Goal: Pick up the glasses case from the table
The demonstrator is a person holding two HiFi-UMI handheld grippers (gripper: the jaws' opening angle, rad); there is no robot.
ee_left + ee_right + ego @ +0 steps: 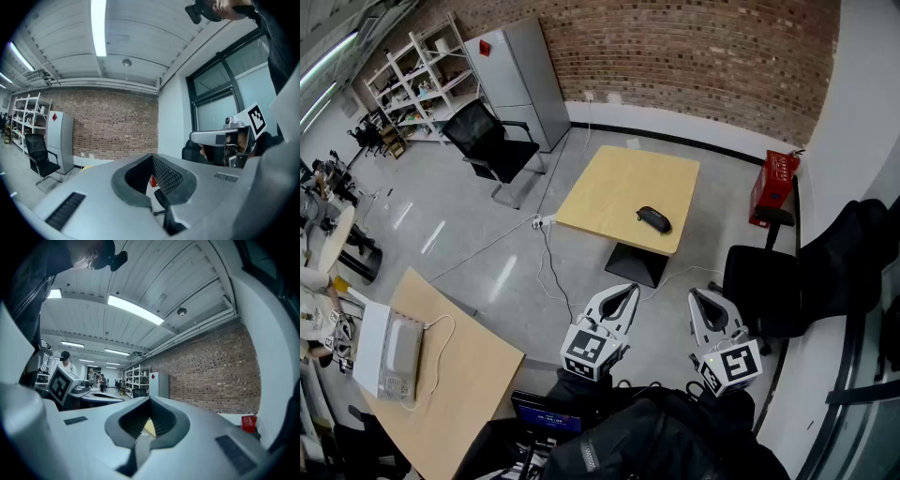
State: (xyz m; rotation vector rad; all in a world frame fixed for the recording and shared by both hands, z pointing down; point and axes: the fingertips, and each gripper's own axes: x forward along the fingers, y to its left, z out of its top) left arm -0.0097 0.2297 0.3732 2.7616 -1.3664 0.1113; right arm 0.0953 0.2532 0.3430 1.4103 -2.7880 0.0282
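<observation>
While the far desk (609,183) stands well beyond reach, stage: approach, nothing grasped yet.
Glasses case (653,218): dark, lying flat on that wooden desk, toward its right near edge and alone on the top; probably easiest to take from the near side.
Left tool (628,290): jaws together, nothing between them, held level near the body.
Right tool (700,296): jaws fully together, empty, level just right of the left one.
Why held so: I judge both are carried closed and aimed at the desk for the walk; they need to open only close to the case.
Gap: floor with a white cable (546,262) lies between.
</observation>
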